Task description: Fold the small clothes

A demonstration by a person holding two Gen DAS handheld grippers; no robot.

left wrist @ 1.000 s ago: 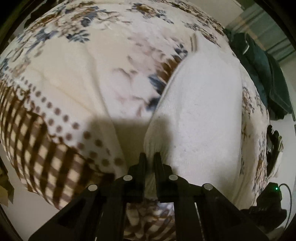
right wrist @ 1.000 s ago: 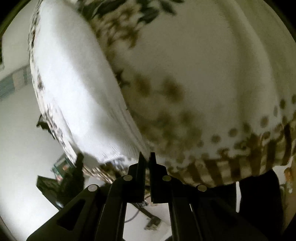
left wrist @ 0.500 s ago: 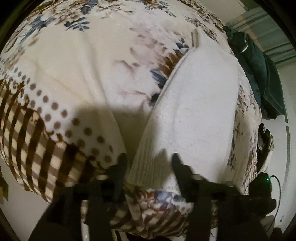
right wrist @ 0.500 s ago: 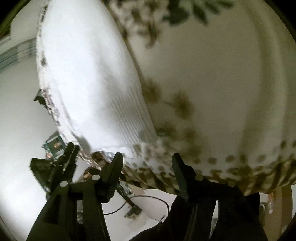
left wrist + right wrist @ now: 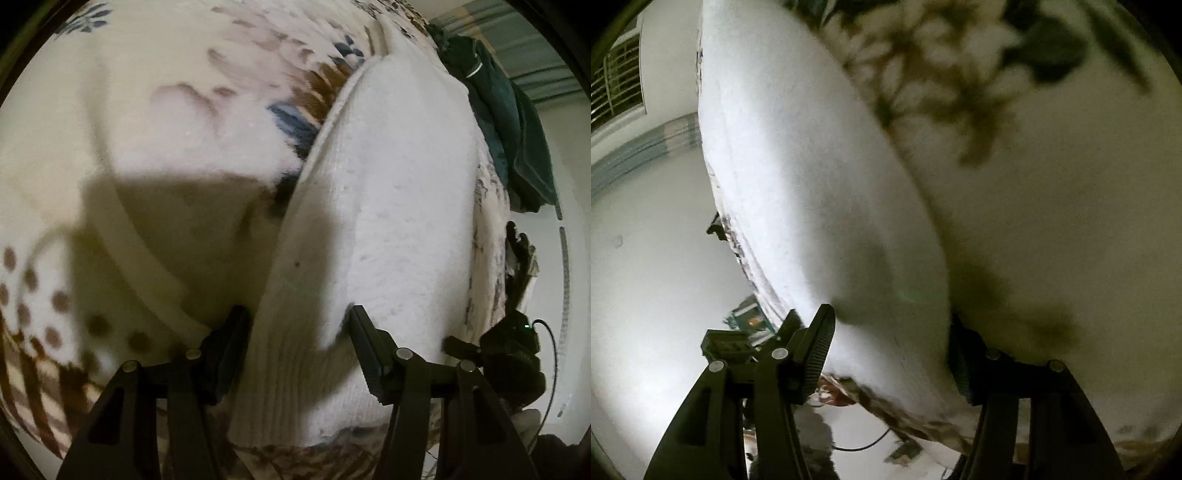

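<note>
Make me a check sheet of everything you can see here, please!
Surface: floral blanket, cream with brown dots and stripes at its edge.
Job's things: white knit garment, lying on the blanket, ribbed hem nearest.
Clutter: dark green clothing heaped beyond.
Grippers: left claw open, straddling the hem; right claw open, straddling the garment's edge.
Cables: black cable by a device with a green light.
Surroundings: white wall.

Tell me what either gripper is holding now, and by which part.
Nothing: left gripper and right gripper are open, each straddling the white garment's ribbed near edge.
</note>
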